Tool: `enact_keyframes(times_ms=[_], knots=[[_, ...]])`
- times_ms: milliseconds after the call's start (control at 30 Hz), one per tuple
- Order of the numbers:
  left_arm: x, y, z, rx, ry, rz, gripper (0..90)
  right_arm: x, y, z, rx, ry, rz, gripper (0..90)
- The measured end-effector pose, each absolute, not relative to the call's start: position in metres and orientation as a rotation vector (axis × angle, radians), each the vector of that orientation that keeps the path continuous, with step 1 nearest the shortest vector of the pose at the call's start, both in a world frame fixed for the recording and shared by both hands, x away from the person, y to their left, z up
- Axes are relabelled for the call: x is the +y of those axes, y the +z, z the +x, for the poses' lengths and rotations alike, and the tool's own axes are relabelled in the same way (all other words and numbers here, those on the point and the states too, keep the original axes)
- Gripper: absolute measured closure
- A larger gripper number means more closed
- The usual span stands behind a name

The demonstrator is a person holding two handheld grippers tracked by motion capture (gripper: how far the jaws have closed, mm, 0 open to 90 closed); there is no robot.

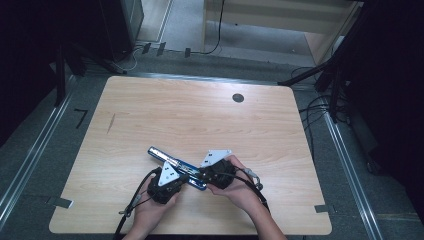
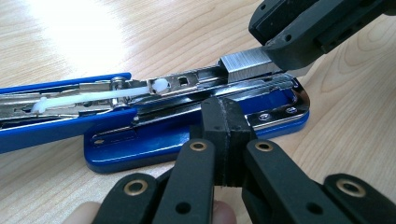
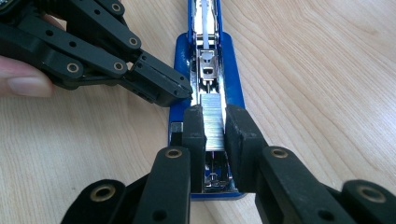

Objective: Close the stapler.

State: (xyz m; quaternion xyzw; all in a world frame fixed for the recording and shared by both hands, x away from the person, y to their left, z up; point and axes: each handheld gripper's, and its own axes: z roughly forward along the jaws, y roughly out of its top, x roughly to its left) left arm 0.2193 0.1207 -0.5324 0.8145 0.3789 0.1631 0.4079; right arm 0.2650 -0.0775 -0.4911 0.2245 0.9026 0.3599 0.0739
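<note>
Loading staples into the open stapler near the bench's front edge
Right gripper (image 3: 215,126) jaws pinch the brittle staple strip (image 3: 214,127) by its sides (snaps easily); left gripper (image 2: 227,135), jaws closed, steadies the stiff stapler (image 2: 196,135)

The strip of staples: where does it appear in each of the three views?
High view: hidden between the two grippers, at the near end of the blue stapler.
Left gripper view: strip of staples upper right, held by the right gripper.
Right gripper view: centre, between the jaws.
Shared landmark: the stapler's blue base.

Left gripper (image 2: 223,135) closed, right gripper (image 3: 215,135) clamped.
</note>
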Motion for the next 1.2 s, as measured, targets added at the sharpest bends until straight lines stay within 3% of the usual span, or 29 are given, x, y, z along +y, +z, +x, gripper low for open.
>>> enact_keyframes(times_ms=[700,867,1067,1200], knots=[[0.121,-0.532,0.219,0.953,0.412,2.056,90.0,-0.076,-0.494,0.266,2.708,1.080,0.687,79.0],[0.121,-0.532,0.219,0.954,0.412,2.055,90.0,-0.078,-0.493,0.267,2.704,1.111,0.706,71.8],[0.121,-0.532,0.219,0.953,0.413,2.055,90.0,-0.079,-0.490,0.273,2.658,1.226,0.793,86.9],[0.121,-0.532,0.219,0.954,0.409,2.056,90.0,-0.071,-0.495,0.275,2.666,1.224,0.790,89.6]])
